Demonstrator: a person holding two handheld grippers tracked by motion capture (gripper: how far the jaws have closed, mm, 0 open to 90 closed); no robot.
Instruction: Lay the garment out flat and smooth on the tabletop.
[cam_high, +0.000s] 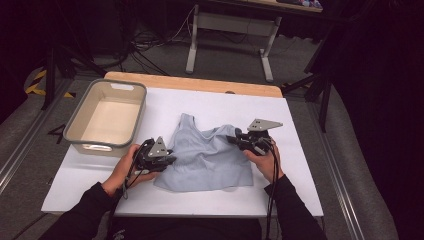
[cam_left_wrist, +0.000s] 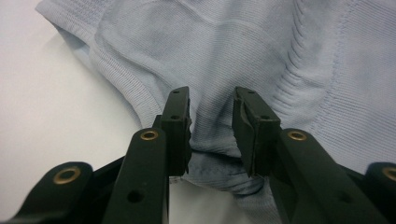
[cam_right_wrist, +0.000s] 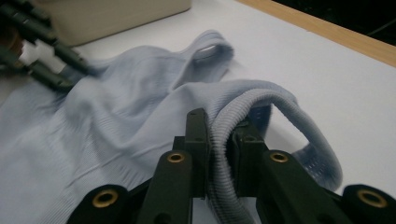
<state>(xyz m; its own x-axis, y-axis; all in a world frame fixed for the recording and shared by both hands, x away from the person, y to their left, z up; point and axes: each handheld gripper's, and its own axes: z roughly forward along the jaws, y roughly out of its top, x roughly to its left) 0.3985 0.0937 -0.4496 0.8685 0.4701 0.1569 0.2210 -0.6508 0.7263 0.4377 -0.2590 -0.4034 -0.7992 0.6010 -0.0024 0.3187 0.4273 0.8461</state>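
Two grips set: our right gripper (cam_right_wrist: 219, 140) pinches the top's (cam_high: 207, 155) strap, left gripper (cam_left_wrist: 212, 126) clamps its edge; folding remains, bin (cam_high: 107, 117) upper left.

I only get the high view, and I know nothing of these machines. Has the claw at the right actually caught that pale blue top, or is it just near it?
Observer: Caught. In the right gripper view, the right gripper pinches a ribbed strap of the top.
Operator: And the other claw?
Observer: In the left gripper view, the left gripper has a bunched fold of the top's edge between its jaws, which stand apart with a gap.
Operator: Is the strap flat?
Observer: No, it arches up in a loop off the table.
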